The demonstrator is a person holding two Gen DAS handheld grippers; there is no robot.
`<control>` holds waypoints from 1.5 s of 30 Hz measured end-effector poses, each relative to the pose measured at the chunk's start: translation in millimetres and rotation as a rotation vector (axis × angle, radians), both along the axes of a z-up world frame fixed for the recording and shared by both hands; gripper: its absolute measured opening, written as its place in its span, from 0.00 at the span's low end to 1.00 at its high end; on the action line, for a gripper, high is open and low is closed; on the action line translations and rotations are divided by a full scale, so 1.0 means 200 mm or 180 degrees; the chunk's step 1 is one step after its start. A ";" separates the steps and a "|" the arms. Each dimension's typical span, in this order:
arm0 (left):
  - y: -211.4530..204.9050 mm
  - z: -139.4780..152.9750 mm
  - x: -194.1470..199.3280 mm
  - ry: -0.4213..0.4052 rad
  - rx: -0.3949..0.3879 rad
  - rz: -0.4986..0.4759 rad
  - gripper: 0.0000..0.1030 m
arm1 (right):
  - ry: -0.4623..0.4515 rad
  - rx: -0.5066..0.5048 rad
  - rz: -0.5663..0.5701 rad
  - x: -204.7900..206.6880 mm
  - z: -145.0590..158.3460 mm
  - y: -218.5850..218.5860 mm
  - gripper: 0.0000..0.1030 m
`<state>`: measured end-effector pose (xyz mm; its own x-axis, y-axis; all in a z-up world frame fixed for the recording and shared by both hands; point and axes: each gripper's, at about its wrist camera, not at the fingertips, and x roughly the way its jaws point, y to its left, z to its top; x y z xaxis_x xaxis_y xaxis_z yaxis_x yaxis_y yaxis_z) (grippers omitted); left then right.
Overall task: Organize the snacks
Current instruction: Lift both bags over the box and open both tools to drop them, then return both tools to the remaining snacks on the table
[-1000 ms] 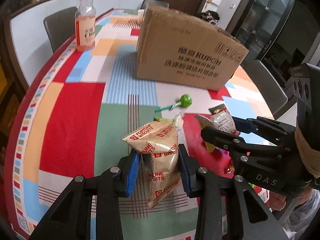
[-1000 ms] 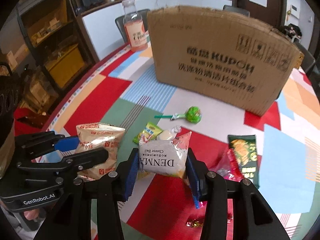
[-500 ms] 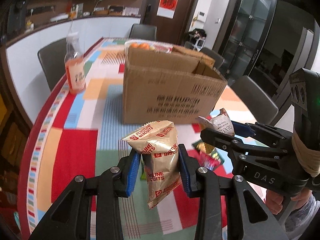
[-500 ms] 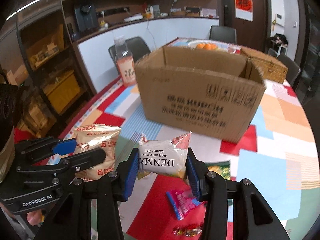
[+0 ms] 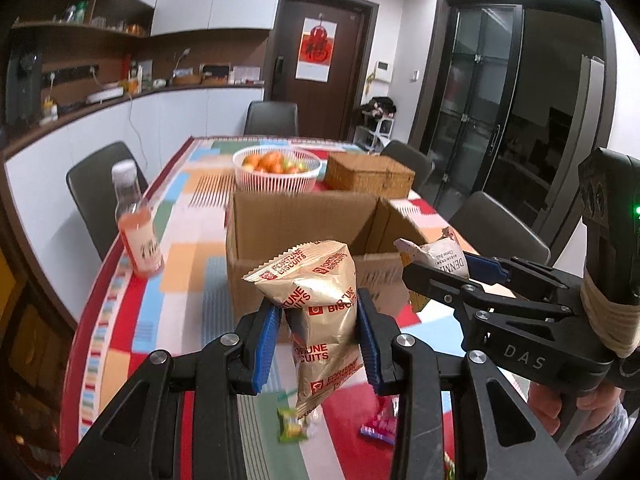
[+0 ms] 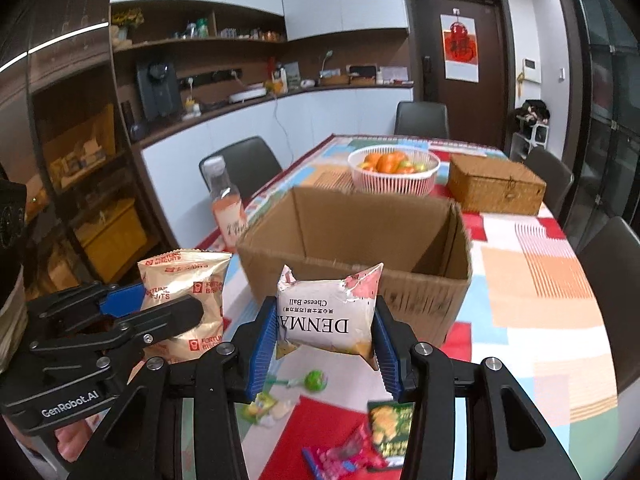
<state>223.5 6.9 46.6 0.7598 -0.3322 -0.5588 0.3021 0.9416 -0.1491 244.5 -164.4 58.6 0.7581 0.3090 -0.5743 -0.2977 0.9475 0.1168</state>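
both grippers lifted higher than before, left gripper [image 5: 318, 344] clamping Fortune Biscuits bag [image 5: 316, 300], right gripper [image 6: 326, 342] pinching Denmark Cheese Ball pack [image 6: 326, 312], open cardboard box [image 6: 360, 240] now showing its inside

Gold Fortune Biscuits bag [image 5: 320, 312] and white Denmark cheese-ball bag [image 6: 328, 312] aloft before open cardboard box [image 6: 356, 236]

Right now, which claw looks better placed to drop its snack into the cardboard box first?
Probably the right claw: its Cheese Ball bag sits ahead of the left claw and its Fortune Biscuits bag, closer to the open cardboard box.
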 end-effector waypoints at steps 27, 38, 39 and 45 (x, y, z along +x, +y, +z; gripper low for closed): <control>-0.13 0.09 0.63 -0.0139 0.0407 -0.0030 0.35 | 0.0034 -0.0096 -0.0248 0.52 0.09 -0.07 0.45; -0.11 0.05 0.58 -0.0172 0.0626 0.0090 0.63 | 0.0129 -0.0106 -0.0582 0.51 0.02 -0.12 0.71; -0.12 0.06 0.54 -0.0207 0.0636 0.0060 0.63 | 0.0088 -0.0099 -0.0564 0.48 0.03 -0.12 0.71; -0.09 0.12 0.35 -0.0367 0.0570 0.0043 0.66 | -0.0109 0.0003 -0.0527 0.29 0.09 -0.10 0.71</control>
<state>293.4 -10.4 69.8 0.8258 -0.2249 -0.5172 0.2947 0.9540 0.0559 301.9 -185.2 77.3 0.8178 0.1789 -0.5469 -0.1414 0.9838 0.1102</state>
